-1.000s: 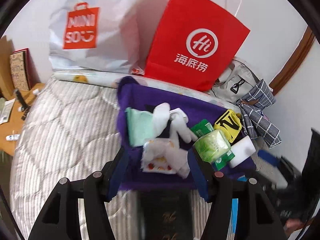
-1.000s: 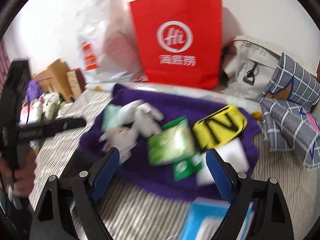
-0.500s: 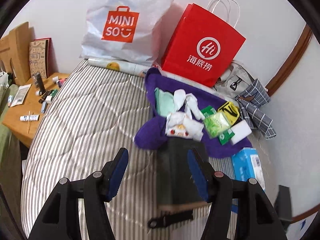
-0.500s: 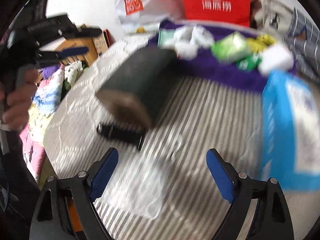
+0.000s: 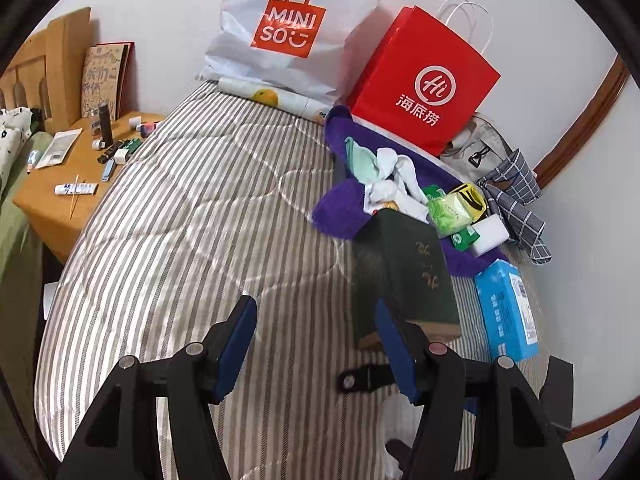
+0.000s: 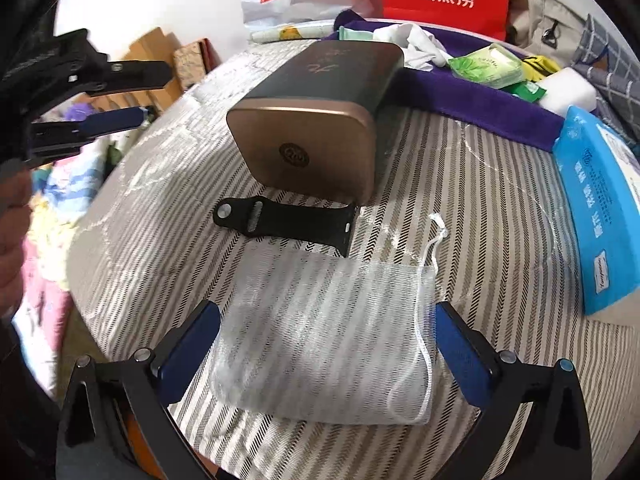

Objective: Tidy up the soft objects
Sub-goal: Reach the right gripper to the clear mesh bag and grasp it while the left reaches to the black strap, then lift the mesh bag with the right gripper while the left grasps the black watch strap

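Observation:
On the striped mattress (image 6: 500, 208) a white mesh drawstring bag (image 6: 328, 336) lies flat between the pads of my right gripper (image 6: 326, 312). Its jaws are opening and do not press on the bag. My left gripper (image 5: 314, 312) hangs open over bare mattress, holding nothing, and shows in the right wrist view as the left gripper (image 6: 154, 92). Further back a purple towel (image 5: 340, 200) carries white socks (image 5: 396, 176), a mint cloth (image 5: 360, 156), a green tissue pack (image 5: 452, 210) and a white sponge (image 5: 490, 232).
A dark green box (image 6: 320, 92) and a black watch strap (image 6: 288, 220) lie just beyond the mesh bag. A blue tissue pack (image 6: 596, 204) lies to the right. A red paper bag (image 5: 424, 88) and a white plastic bag (image 5: 288, 28) stand by the wall. A wooden bedside table (image 5: 60, 184) stands left.
Both grippers pulled back from the purple towel pile toward the near end of the bed. The right one came down over the mesh bag with its jaws wider.

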`<state>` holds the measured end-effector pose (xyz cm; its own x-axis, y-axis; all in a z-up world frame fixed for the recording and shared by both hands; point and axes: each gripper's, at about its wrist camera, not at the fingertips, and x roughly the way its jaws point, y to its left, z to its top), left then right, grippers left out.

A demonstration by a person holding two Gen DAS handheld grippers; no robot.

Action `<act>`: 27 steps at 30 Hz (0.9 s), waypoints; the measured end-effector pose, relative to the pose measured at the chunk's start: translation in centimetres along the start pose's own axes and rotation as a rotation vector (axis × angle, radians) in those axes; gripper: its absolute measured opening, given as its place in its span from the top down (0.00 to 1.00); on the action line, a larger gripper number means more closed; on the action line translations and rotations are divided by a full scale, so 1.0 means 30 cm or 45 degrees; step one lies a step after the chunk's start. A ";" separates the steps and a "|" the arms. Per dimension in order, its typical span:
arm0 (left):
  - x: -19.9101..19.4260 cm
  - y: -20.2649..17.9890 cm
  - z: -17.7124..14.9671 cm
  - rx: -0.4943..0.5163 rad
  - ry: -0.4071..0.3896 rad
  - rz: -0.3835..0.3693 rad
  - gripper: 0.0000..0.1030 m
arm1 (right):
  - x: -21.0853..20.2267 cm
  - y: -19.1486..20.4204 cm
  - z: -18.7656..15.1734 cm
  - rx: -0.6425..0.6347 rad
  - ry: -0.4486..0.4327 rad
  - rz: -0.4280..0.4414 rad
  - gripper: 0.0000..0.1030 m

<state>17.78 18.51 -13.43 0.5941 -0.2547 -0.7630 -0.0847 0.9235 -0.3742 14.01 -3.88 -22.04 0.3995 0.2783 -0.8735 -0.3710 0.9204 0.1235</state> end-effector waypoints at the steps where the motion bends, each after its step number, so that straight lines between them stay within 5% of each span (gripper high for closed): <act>1: -0.002 0.002 -0.006 -0.001 -0.001 0.005 0.42 | 0.007 0.019 -0.003 -0.014 0.005 -0.046 0.00; 5: 0.002 0.004 -0.040 -0.005 -0.003 -0.003 0.42 | 0.013 0.038 -0.015 -0.041 -0.028 -0.127 0.00; 13: 0.097 -0.054 -0.139 0.068 0.075 -0.003 0.42 | -0.010 0.032 -0.049 -0.117 -0.104 -0.094 0.07; 19: 0.138 -0.106 -0.200 0.138 0.106 -0.029 0.42 | -0.050 0.021 -0.072 -0.152 -0.141 -0.051 0.46; 23: 0.159 -0.141 -0.204 0.202 0.111 -0.019 0.42 | -0.071 -0.012 -0.082 -0.145 -0.141 0.015 0.88; 27: 0.192 -0.173 -0.197 0.263 0.115 -0.002 0.42 | -0.100 -0.088 -0.107 -0.079 -0.127 0.080 0.90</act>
<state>16.91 10.56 -18.98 0.5192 -0.2723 -0.8101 0.0874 0.9598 -0.2666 11.12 -8.03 -21.26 0.4544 0.3634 -0.8133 -0.4477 0.8825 0.1441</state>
